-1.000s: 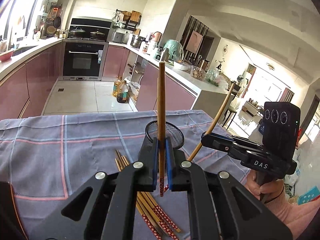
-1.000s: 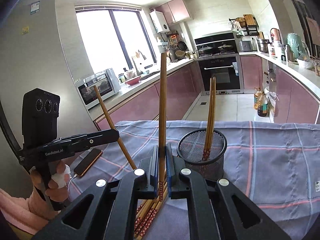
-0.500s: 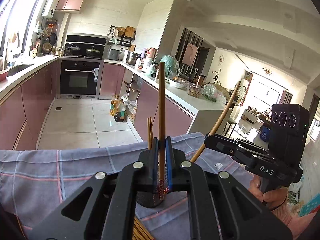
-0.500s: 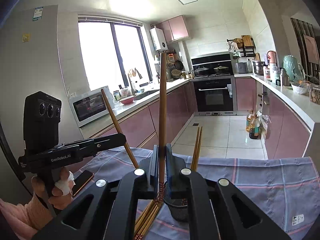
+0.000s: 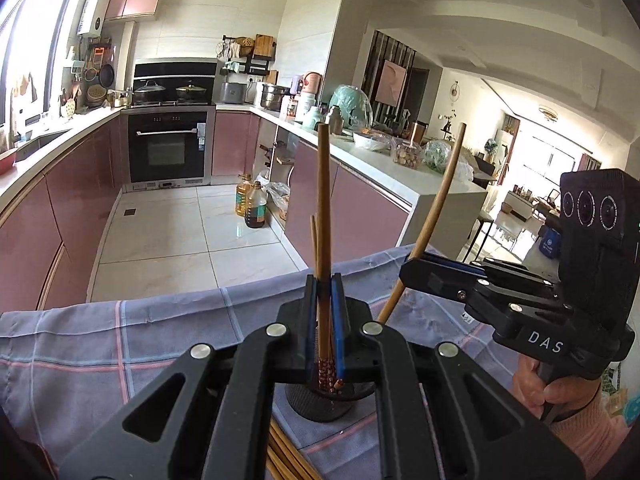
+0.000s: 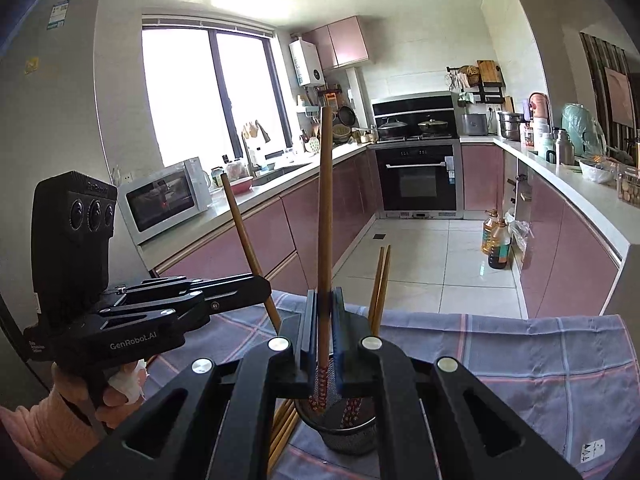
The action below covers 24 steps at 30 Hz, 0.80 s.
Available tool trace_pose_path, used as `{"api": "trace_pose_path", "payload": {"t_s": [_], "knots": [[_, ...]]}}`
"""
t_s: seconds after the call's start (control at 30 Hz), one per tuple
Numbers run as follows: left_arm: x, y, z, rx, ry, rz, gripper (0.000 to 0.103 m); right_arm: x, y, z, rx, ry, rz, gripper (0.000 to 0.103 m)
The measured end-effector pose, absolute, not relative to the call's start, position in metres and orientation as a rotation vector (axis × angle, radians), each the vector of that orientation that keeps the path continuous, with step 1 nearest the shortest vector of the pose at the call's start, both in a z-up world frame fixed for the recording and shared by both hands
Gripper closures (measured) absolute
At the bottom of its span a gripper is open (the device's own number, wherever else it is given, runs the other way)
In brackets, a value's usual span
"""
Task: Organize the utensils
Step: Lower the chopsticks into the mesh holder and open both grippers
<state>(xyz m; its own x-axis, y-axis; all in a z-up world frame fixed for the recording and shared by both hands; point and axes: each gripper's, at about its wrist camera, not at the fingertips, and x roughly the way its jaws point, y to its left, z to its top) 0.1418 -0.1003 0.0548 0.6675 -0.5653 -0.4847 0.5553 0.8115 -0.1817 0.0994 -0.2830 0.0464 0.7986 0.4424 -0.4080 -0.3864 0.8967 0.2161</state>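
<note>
Plaid-clothed table [image 5: 120, 332], each tool [image 5: 323, 320] [image 6: 324, 332] clenched on an upright chopstick [image 5: 322, 200] [image 6: 325, 208], patterned end down.

Your two grippers are black with blue pads: the left gripper [image 5: 323, 312] and the right gripper [image 6: 325, 320]. Each holds a brown chopstick [image 5: 322, 216] with red and white dots at its low end. The mesh cup [image 6: 349, 432] at 6 o'clock is black. The cloth [image 5: 120, 344] is grey-blue with pink and white lines. Your sleeve [image 5: 584, 436] is pink.
</note>
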Motion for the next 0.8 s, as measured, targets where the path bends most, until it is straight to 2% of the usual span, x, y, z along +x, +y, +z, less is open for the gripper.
{"api": "trace_pose_path", "payload": {"t_s": [0.43,0.8], "knots": [[0.163,-0.123,0.015,0.058,0.696,-0.64,0.095,0.138,-0.265,0.002,0.114,0.677,0.446,0.097],[0.185,-0.127,0.005,0.034,0.739,-0.615,0.095,0.15,-0.262,-0.006,0.157,0.702,0.423,0.095]]}}
